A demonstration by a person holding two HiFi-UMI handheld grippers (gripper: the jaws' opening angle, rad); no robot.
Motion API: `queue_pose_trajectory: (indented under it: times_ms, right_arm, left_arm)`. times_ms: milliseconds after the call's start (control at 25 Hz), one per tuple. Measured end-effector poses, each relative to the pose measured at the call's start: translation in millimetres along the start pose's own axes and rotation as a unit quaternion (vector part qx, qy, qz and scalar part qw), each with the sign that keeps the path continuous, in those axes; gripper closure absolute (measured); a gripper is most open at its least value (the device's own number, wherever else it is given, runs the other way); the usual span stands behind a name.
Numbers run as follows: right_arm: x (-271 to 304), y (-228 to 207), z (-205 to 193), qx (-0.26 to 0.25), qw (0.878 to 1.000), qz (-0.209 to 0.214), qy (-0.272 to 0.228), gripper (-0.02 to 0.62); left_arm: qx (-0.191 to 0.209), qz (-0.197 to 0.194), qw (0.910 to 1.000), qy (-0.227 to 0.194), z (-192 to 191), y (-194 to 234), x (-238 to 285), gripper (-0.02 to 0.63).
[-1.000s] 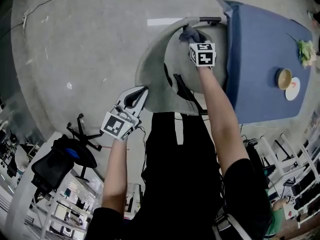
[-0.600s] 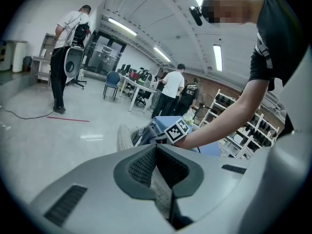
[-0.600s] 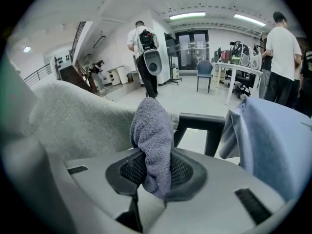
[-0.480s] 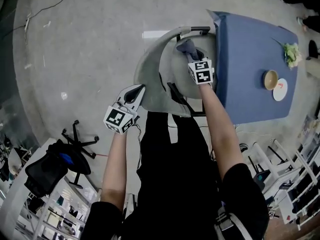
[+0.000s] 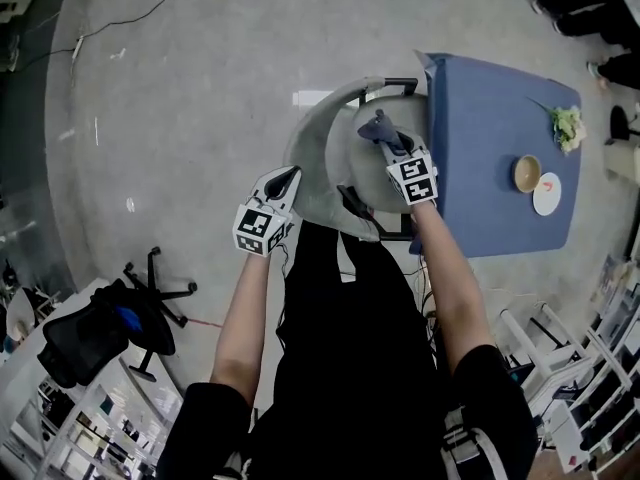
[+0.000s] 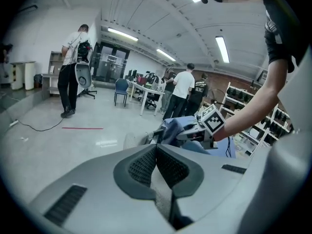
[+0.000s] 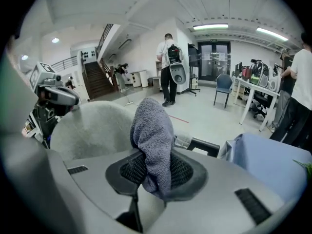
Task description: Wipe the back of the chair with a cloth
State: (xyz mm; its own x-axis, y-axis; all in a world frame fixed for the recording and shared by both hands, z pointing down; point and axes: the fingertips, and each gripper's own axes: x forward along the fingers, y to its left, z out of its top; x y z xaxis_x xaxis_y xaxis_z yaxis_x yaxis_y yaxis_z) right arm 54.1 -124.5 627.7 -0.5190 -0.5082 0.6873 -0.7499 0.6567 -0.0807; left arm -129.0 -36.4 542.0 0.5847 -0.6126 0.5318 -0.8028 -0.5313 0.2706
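Observation:
A grey tub chair (image 5: 322, 158) stands pushed up to a blue-covered table (image 5: 490, 158). My right gripper (image 5: 388, 138) reaches over the seat and is shut on a blue-grey cloth (image 5: 377, 125). In the right gripper view the cloth (image 7: 153, 140) bunches up out of the right gripper (image 7: 152, 168), with the chair's curved back (image 7: 92, 126) to its left. My left gripper (image 5: 283, 180) is at the outer edge of the chair's back. In the left gripper view that gripper (image 6: 155, 147) has its tips together, and grey fabric shows in the gap behind them.
On the table are a bowl (image 5: 527, 173), a plate (image 5: 548, 194) and a small plant (image 5: 567, 125). A black office chair (image 5: 100, 328) stands at the lower left, with shelving (image 5: 590, 368) at the lower right. People (image 6: 183, 89) stand across the room. A cable (image 5: 120, 18) lies on the floor.
The head view has shifted, so the chair sits lower in it. The right gripper with the cloth has drawn slightly back over the seat. The left gripper stays at the back's outer edge.

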Motion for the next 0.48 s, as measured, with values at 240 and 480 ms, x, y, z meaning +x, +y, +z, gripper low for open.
queue_pose_trajectory:
  times_ms: [240, 480]
  right_arm:
    - [-54.4, 26.4, 18.5, -0.034, 0.998, 0.042, -0.027, 0.488]
    - [-127.0, 57.6, 39.4, -0.073, 0.993, 0.066, -0.060, 0.489]
  left_arm:
    - [0.012, 0.010, 0.9995, -0.029, 34.9, -22.3, -26.8, 0.583]
    - [0.035, 0.003, 0.9983, -0.046, 67.1, -66.3, -64.5, 0.583]
